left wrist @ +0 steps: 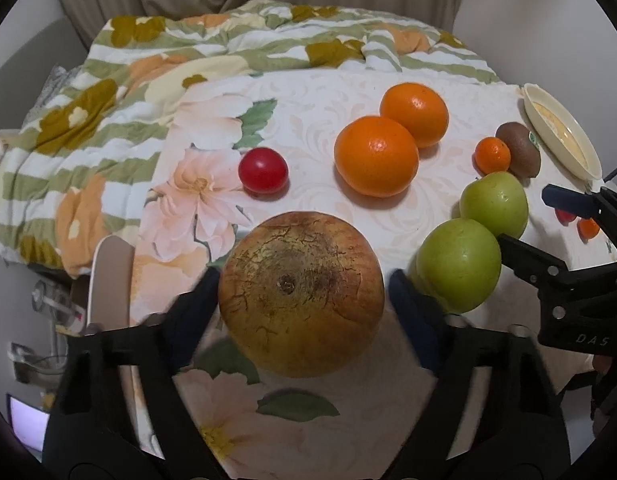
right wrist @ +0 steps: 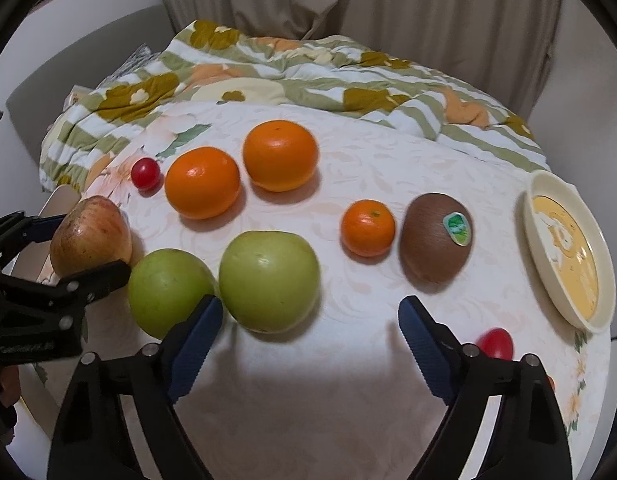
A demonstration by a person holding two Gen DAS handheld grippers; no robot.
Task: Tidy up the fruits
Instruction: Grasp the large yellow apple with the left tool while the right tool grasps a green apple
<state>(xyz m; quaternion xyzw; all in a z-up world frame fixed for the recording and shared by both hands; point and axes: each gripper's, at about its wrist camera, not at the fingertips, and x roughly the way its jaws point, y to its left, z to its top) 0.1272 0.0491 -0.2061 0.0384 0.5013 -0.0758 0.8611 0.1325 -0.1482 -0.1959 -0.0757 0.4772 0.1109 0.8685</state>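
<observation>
Fruit lies loose on the floral-cloth surface (right wrist: 308, 400): two large round oranges (right wrist: 202, 182), two green apples (right wrist: 268, 276), small mandarin (right wrist: 367, 227), brown kiwi with sticker (right wrist: 434, 238), small red cherry tomatoes at far left (right wrist: 145, 174) and near right (right wrist: 495, 343). Cream shallow dish (right wrist: 564, 248) at right edge holds no fruit, so sorting looks barely begun; nearly everything is left to place. Left tool (left wrist: 302, 292) straddles the russet yellow-red apple (left wrist: 300, 296), blue fingers just beside both sides; contact is unclear, so no grip can be confirmed. Right tool (right wrist: 310, 320) is wide open over bare cloth, holding nothing, left finger just beside the green apples, the near-right red tomato beside the right finger.
</observation>
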